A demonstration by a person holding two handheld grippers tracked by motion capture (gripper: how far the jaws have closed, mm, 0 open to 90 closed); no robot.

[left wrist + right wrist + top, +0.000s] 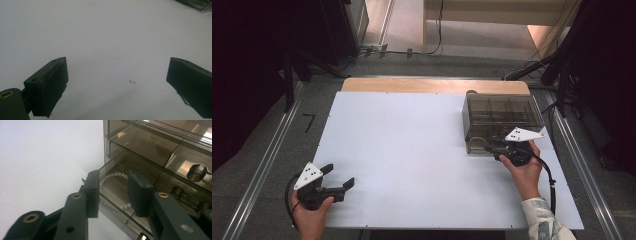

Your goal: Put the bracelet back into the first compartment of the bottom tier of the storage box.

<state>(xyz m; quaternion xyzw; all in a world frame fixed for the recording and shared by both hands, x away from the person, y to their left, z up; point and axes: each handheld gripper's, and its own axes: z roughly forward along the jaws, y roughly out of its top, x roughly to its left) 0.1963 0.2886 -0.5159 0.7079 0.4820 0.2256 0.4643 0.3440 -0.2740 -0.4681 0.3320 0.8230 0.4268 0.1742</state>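
Note:
A smoky see-through drawer box stands at the right of the white table. Its lower left drawer is pulled out, and a white bead bracelet lies in it. My right gripper is at the box's front. In the right gripper view, my right gripper hangs open over that drawer: one jaw is by the drawer's left wall, the other is above its inside, and the beads show in the gap below. My left gripper rests near the front left of the table, and the left gripper view shows it open with nothing between its jaws.
The other drawers of the box are closed; one has a round knob. A corner of the box shows far off in the left gripper view. A tiny speck lies on the white surface. Metal rails flank the table.

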